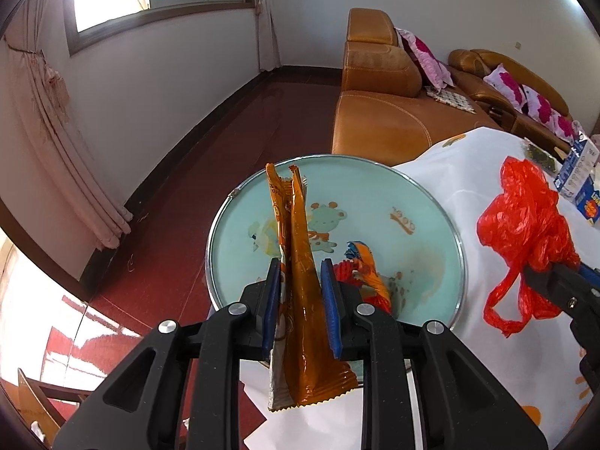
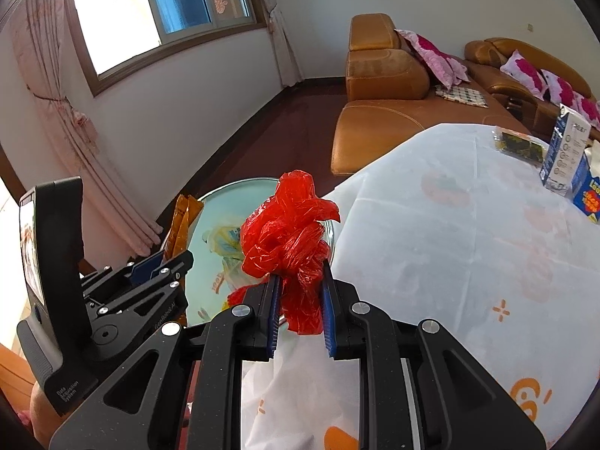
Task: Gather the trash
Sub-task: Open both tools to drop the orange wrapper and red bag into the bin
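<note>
**Two grippers, two pieces of trash pinched tight**

Left wrist view first: the left gripper (image 1: 300,277) has its blue pads drawn in close on an orange snack wrapper (image 1: 296,262), which stands up tall between them, its torn top poking well past the fingertips and its crimped end hanging back behind the pads. Beyond the fingertips sits a round pale-blue basin (image 1: 431,202) with cartoon prints, and more wrappers (image 1: 369,273) lie in it just right of the right pad. Off to the right, the right gripper (image 1: 545,272) carries a red plastic bag (image 1: 525,232) over the white tablecloth (image 1: 461,172).

Right wrist view now: the right gripper (image 2: 300,277) is nearly closed, pads squeezing the crumpled red plastic bag (image 2: 288,236), which bunches out above the fingertips. To the left, the left gripper (image 2: 165,262) shows with the orange snack wrapper (image 2: 183,217) sticking up, the basin (image 2: 210,232) just beyond both.
</note>
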Demonstrator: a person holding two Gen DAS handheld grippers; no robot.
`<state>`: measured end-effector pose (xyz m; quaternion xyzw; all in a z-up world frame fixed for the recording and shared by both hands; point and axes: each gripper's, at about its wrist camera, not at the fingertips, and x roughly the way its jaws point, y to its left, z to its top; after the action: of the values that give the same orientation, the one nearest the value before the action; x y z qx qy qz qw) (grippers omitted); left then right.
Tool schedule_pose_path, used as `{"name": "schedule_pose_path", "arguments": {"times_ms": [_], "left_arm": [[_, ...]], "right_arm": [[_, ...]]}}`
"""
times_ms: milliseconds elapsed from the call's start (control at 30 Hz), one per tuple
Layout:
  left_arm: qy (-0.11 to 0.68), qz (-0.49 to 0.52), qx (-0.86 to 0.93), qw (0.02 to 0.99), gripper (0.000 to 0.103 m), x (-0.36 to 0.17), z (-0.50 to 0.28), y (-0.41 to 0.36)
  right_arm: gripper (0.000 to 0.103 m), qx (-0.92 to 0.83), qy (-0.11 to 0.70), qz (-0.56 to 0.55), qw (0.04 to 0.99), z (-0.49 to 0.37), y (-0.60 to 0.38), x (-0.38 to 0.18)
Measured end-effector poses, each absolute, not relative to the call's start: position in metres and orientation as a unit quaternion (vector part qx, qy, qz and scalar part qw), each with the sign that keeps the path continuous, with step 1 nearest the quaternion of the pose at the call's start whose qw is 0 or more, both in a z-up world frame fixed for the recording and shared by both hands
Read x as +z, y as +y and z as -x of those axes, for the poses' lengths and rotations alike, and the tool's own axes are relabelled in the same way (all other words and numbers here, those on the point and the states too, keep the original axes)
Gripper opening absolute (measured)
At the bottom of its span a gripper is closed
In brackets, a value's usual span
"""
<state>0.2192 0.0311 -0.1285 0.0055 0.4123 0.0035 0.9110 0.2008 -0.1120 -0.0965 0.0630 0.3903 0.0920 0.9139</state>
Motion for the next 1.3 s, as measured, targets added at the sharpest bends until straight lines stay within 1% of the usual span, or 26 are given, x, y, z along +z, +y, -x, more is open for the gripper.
{"name": "schedule_pose_path", "arguments": {"times_ms": [400, 533, 700, 767, 833, 900, 933, 1033, 1067, 1100, 1200, 1233, 1300], "left_arm": [[0.418, -0.019, 0.015, 0.908, 0.021, -0.138, -0.245, 0.032], [0.431, -0.007, 0.012, 0.902, 0.021, -0.144, -0.254, 0.036], [0.435, -0.023, 0.016, 0.9, 0.022, -0.152, -0.264, 0.034], [0.439, -0.023, 0.017, 0.898, 0.022, -0.154, -0.268, 0.034], [0.442, -0.025, 0.018, 0.897, 0.024, -0.155, -0.273, 0.034], [0.445, -0.025, 0.019, 0.895, 0.029, -0.157, -0.274, 0.034], [0.444, -0.025, 0.02, 0.895, 0.029, -0.157, -0.274, 0.034], [0.445, -0.025, 0.022, 0.895, 0.032, -0.158, -0.275, 0.035], [0.446, -0.024, 0.023, 0.895, 0.034, -0.158, -0.275, 0.035], [0.446, -0.025, 0.024, 0.894, 0.039, -0.159, -0.275, 0.035], [0.446, -0.026, 0.025, 0.895, 0.049, -0.158, -0.274, 0.034], [0.445, -0.027, 0.025, 0.895, 0.05, -0.157, -0.274, 0.034], [0.442, -0.026, 0.026, 0.896, 0.059, -0.153, -0.273, 0.035]], "right_arm": [[0.02, 0.084, 0.4, -0.05, 0.911, -0.237, -0.1, -0.108], [0.02, 0.087, 0.412, -0.053, 0.906, -0.255, -0.095, -0.115], [0.021, 0.091, 0.422, -0.041, 0.901, -0.27, -0.085, -0.125], [0.021, 0.096, 0.428, -0.035, 0.898, -0.276, -0.081, -0.13], [0.024, 0.097, 0.431, -0.036, 0.897, -0.279, -0.081, -0.134], [0.031, 0.104, 0.435, -0.038, 0.894, -0.281, -0.08, -0.137], [0.037, 0.112, 0.438, -0.039, 0.891, -0.282, -0.08, -0.139], [0.037, 0.114, 0.44, -0.041, 0.89, -0.28, -0.082, -0.14], [0.037, 0.112, 0.439, -0.043, 0.89, -0.279, -0.084, -0.139], [0.038, 0.112, 0.437, -0.047, 0.891, -0.278, -0.087, -0.138], [0.045, 0.115, 0.427, -0.058, 0.895, -0.275, -0.093, -0.133], [0.046, 0.115, 0.427, -0.057, 0.895, -0.276, -0.094, -0.132], [0.048, 0.116, 0.429, -0.057, 0.894, -0.278, -0.095, -0.131]]}}
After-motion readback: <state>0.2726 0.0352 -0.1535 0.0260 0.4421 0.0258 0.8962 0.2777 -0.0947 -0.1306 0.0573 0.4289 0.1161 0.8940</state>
